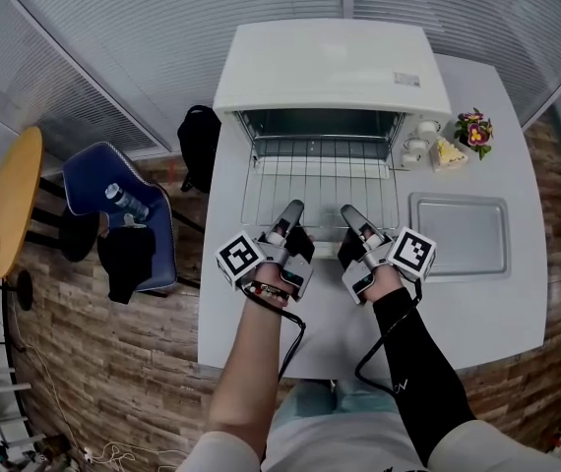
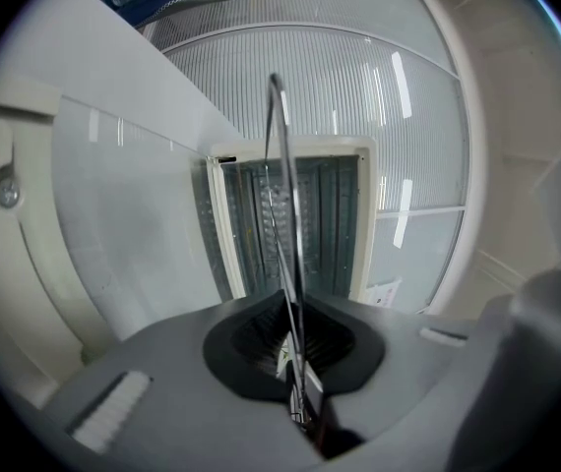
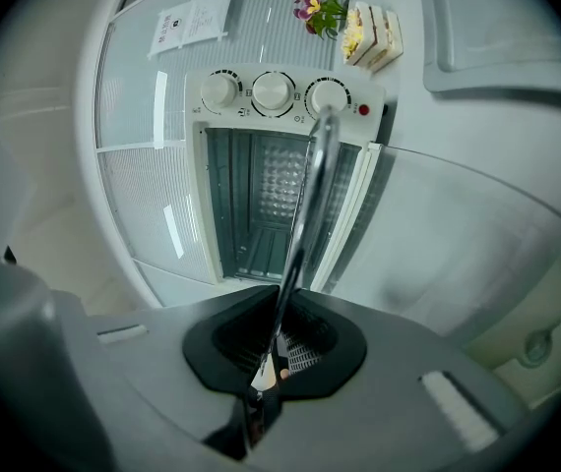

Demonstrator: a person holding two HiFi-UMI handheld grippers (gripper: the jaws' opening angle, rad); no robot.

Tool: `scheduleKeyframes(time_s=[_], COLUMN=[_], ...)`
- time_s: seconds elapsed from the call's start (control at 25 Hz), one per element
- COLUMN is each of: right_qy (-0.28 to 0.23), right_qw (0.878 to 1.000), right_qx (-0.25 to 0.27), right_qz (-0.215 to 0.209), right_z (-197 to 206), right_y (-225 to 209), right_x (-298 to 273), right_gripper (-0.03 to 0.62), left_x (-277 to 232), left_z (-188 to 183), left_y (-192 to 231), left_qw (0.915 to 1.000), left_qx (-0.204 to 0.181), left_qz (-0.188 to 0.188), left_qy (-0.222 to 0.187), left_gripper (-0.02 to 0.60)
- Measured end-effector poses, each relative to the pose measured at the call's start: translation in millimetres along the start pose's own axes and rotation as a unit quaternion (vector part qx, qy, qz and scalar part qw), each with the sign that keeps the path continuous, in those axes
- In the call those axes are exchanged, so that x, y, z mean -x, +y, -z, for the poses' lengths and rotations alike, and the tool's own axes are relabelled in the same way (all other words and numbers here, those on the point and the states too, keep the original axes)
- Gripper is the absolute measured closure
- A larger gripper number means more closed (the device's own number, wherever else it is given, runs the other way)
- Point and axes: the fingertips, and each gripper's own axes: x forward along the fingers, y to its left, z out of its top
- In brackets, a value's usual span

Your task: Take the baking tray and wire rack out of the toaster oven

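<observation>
At frame centre, the thin silver wire rack [image 1: 322, 180] juts from the white toaster oven [image 1: 332, 67]. The jaws of the left gripper [image 1: 291, 209] and right gripper [image 1: 348, 212] clench its front edge.

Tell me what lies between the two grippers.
The wire rack, whose front edge the left gripper and right gripper both clamp, spans that gap; the head view shows it.

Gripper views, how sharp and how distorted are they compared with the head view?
Left gripper view: strong fisheye, black corners, wire rack soft near the lens. Right gripper view: same bending, the rack's wire blurred. Head view: milder curving, even light, toaster oven sharp.
</observation>
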Motion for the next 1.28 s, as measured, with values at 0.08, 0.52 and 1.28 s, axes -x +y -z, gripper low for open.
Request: scheduleKeyframes(time_s=[0.08,0.52,1.28], right_qy=[0.0,0.013,0.05], right_qw=[1.0,1.0,0.997], right_qx=[-0.004,0.01,0.055], right_qz=[-0.005,-0.015,-0.019], right_z=[1.8,15.5,49.4], right_y=[3.0,14.0,47.6], right_x=[1.9,27.4,116.5], right_gripper=[0.591,0.591,0.591], left_x=[2.6,29.2,100.5], left_z=[2.3,22.4,89.3], left_y=[-1.8,-15.1,-61.5], left_qw=[1.0,1.0,0.9981], left_qx=[0.0,-0.001,-0.058], left_qz=[0.002,0.005,0.015], left_qy=[0.001,-0.005,0.013], left_gripper=[0.526,0.526,0.526])
